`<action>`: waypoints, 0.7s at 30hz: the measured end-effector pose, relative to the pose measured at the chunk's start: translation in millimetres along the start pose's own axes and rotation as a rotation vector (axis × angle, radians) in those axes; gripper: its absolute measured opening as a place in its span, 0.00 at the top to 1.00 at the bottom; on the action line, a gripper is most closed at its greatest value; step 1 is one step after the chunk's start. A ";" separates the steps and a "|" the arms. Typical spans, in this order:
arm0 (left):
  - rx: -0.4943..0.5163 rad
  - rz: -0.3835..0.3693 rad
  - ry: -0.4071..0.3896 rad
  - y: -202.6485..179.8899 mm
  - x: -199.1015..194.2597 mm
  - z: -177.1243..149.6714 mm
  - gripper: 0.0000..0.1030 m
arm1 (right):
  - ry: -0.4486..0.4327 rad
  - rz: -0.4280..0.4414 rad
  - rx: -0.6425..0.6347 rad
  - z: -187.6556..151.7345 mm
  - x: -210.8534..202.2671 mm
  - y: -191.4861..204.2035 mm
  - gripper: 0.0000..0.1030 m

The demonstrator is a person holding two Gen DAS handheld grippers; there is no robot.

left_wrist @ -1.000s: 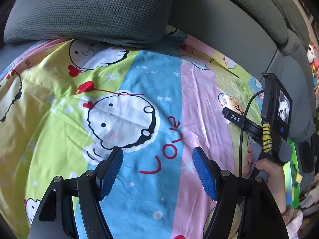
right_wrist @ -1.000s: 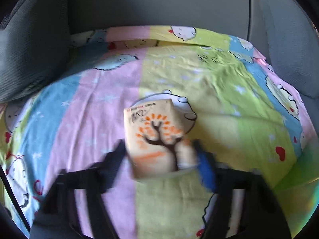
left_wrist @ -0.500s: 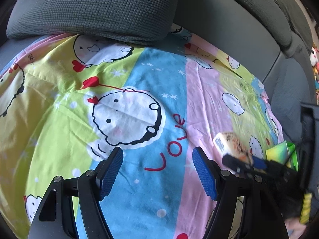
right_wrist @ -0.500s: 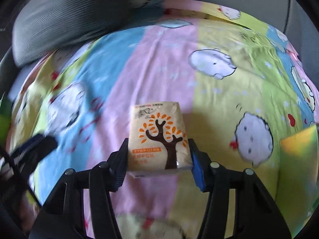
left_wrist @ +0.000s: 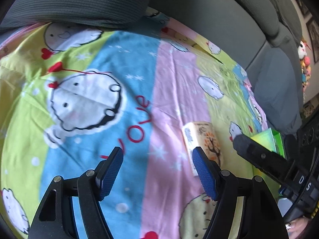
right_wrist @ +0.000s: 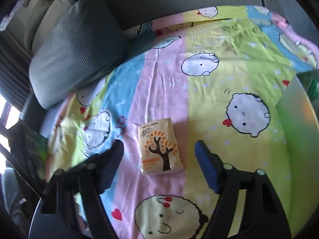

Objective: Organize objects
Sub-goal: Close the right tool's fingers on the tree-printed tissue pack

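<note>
We see the right tongs (right_wrist: 159,155) released, jaws just widened, clear of the tissue pack (right_wrist: 159,147) | pack flat on the blanket (right_wrist: 229,75) at 12 o'clock | left tongs (left_wrist: 157,171) spread, empty

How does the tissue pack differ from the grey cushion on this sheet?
The tissue pack is small, cream, printed with an orange and brown tree; the grey cushion is large, plain and ribbed. The tissue pack lies flat mid-sheet between the open right gripper's fingers, untouched; the grey cushion is propped against the sofa back at the sheet's edge. Both rest on the cartoon bedsheet.
</note>
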State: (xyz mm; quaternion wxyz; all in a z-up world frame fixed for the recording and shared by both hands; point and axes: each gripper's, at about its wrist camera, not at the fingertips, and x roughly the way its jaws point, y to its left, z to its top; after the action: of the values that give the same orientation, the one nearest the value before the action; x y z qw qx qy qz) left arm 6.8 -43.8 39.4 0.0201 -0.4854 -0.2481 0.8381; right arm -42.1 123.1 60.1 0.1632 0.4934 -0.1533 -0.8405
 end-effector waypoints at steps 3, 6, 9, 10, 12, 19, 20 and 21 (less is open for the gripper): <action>0.036 -0.007 0.015 -13.9 7.3 -3.8 0.29 | 0.006 0.036 0.036 1.7 -0.9 -4.3 0.35; 0.079 0.000 0.014 -25.8 11.5 -6.5 0.29 | -0.013 0.079 0.026 2.2 -7.3 -3.7 0.35; 0.115 0.000 0.010 -34.9 15.1 -8.9 0.29 | -0.027 0.127 -0.001 3.2 -12.2 0.3 0.34; 0.123 -0.004 0.009 -37.8 16.6 -9.6 0.29 | -0.027 0.130 -0.010 3.0 -12.0 2.4 0.34; 0.134 -0.013 0.012 -41.6 20.6 -10.4 0.29 | -0.017 0.118 -0.021 2.8 -8.2 4.6 0.33; 0.150 -0.016 0.012 -51.8 36.3 -13.9 0.29 | 0.042 0.035 -0.009 6.2 16.8 -8.8 0.32; 0.155 -0.021 0.005 -53.2 36.9 -14.1 0.29 | 0.059 0.019 -0.001 6.1 22.0 -12.4 0.32; 0.161 -0.025 0.003 -54.6 38.3 -14.5 0.29 | 0.073 0.012 0.004 5.8 25.9 -14.6 0.32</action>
State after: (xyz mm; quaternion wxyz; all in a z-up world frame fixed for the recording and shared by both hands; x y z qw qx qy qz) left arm -12.8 20.3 26.5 0.0701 -0.4804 -0.1858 0.8542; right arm -60.9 125.7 36.6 0.1726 0.5231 -0.1518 -0.8207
